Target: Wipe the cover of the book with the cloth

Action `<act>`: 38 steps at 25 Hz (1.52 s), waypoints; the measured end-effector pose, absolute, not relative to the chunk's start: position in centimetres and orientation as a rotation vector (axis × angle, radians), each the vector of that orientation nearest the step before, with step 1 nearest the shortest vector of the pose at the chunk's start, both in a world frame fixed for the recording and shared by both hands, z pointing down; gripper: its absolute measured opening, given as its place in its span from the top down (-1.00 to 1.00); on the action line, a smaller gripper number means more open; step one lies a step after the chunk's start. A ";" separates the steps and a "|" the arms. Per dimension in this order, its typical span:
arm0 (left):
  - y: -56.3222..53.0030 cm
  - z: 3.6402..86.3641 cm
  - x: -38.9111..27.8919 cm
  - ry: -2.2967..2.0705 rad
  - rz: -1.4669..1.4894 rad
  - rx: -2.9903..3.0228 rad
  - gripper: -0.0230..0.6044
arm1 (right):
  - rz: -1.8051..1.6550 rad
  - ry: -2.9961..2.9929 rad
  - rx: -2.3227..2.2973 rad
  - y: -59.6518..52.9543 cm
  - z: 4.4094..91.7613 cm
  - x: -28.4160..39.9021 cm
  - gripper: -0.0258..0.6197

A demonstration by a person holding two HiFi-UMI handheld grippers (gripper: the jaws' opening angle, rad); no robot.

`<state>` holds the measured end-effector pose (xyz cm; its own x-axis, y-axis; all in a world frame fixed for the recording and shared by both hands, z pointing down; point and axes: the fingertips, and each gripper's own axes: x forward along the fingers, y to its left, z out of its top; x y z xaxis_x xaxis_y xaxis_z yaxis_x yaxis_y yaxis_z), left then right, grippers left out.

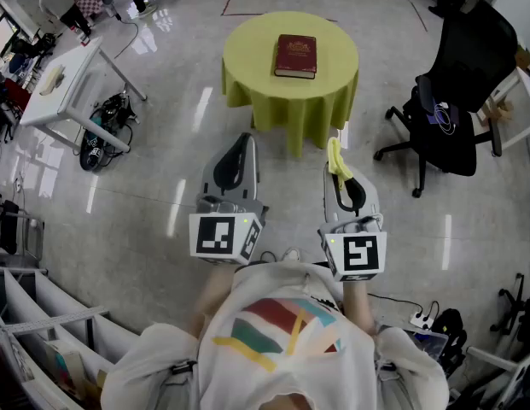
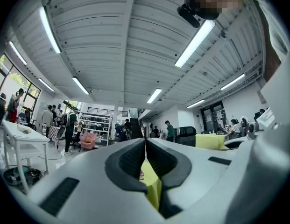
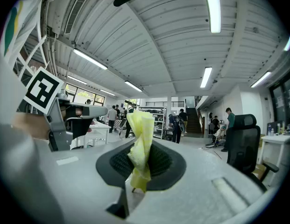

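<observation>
Head view: book [image 1: 296,55] lies on round yellow-green table [image 1: 247,71], at 12 o'clock from left gripper [image 1: 245,138] and right gripper [image 1: 335,149], well apart.
Left gripper view: jaws pressed together, nothing between them.
Right gripper view: jaws clenched on yellow cloth [image 3: 141,143], which sticks up toward 12 o'clock.

The left gripper [image 1: 245,140] and the right gripper [image 1: 340,171] are sitting side by side, a gap between them. The cloth [image 1: 335,156] is standing between the right gripper's jaws, sticking out past their tips. Ahead of both grippers, well apart from them, the table [image 1: 247,67] is standing, with the book [image 1: 295,55] lying on top of it. The office chair [image 1: 457,84] is standing ahead and to the right of the right gripper. The desk [image 1: 64,79] is standing ahead and far left of the left gripper.
</observation>
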<state>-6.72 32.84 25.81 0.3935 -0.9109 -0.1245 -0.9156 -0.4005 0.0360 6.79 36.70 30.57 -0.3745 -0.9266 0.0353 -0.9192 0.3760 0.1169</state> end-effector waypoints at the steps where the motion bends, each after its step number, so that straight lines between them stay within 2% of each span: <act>1: 32.9 25.8 -6.7 1.694 0.190 -2.586 0.87 | -0.112 -2.524 1.699 36.7 30.6 6.8 0.83; 20: 33.4 24.8 -7.1 1.680 0.222 -2.577 0.87 | -0.155 -2.550 1.629 37.6 30.8 6.2 0.83; 38: 33.6 24.4 -6.4 1.666 0.263 -2.558 0.87 | -0.083 -2.565 1.680 37.2 31.7 8.6 0.83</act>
